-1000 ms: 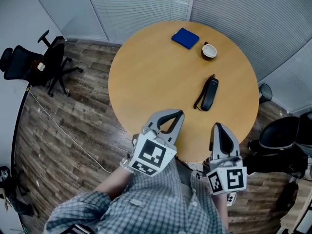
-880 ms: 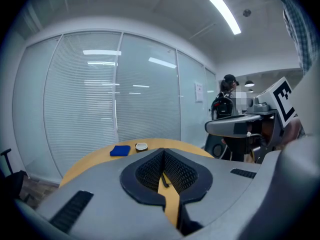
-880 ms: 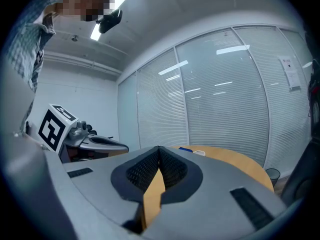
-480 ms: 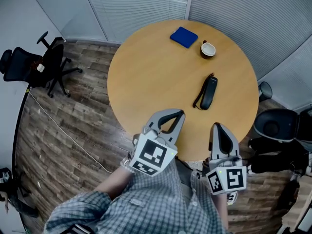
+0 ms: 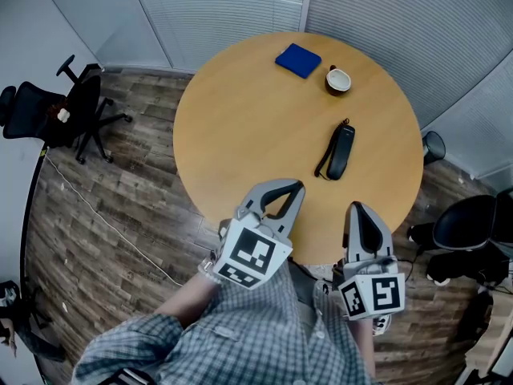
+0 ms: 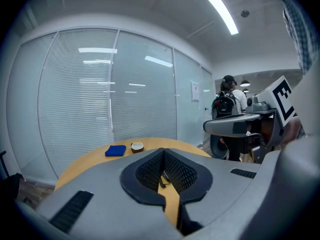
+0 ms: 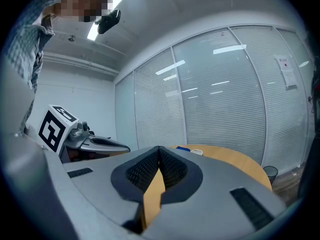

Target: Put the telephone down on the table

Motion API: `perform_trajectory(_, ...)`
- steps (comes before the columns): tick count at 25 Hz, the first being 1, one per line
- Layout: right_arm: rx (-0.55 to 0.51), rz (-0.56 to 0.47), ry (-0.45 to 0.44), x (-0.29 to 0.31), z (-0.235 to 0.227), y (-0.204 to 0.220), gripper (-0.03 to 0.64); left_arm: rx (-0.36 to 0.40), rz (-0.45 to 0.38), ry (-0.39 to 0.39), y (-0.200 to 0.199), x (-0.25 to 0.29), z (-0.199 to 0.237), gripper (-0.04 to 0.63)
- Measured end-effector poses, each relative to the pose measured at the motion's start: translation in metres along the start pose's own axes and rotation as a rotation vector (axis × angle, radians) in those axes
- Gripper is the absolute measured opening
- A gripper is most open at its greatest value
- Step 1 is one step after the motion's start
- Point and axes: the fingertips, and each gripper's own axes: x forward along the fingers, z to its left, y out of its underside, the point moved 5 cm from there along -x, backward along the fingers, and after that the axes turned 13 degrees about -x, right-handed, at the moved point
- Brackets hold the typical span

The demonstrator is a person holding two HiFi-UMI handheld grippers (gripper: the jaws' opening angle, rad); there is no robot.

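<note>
The black telephone handset (image 5: 341, 152) lies flat on the round wooden table (image 5: 240, 127), right of centre, with a short cord at its side. Neither gripper touches it. My left gripper (image 5: 294, 188) hovers over the table's near edge, shut, nothing between its pads. My right gripper (image 5: 357, 208) hangs beside it at the same edge, also shut and empty. In the left gripper view the left gripper (image 6: 163, 151) has its ribbed pads meeting at the tip, with the table (image 6: 90, 159) beyond. In the right gripper view the right gripper (image 7: 159, 148) has its pads closed the same way.
A blue flat item (image 5: 298, 60) and a small cup (image 5: 338, 79) sit at the table's far side. A black office chair (image 5: 76, 107) stands left, darker chairs (image 5: 469, 231) right, and a cable (image 5: 104, 215) runs across the wood floor. Blinds cover the glass walls. A person with a backpack (image 6: 227, 104) stands behind.
The head view has drifted a little, so the table and its items sit slightly further left. The chairs at the right edge look shifted. Both grippers hold still and stay shut.
</note>
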Motion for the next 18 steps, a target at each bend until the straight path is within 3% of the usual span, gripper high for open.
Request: perform_trajectory(18, -0.003, 0.022, -0.010, 0.0036, -0.0032, 0.0002, 0.009, -0.012, 0.024, -0.011, 0.0020, 0.0018, 0.0024, 0.008)
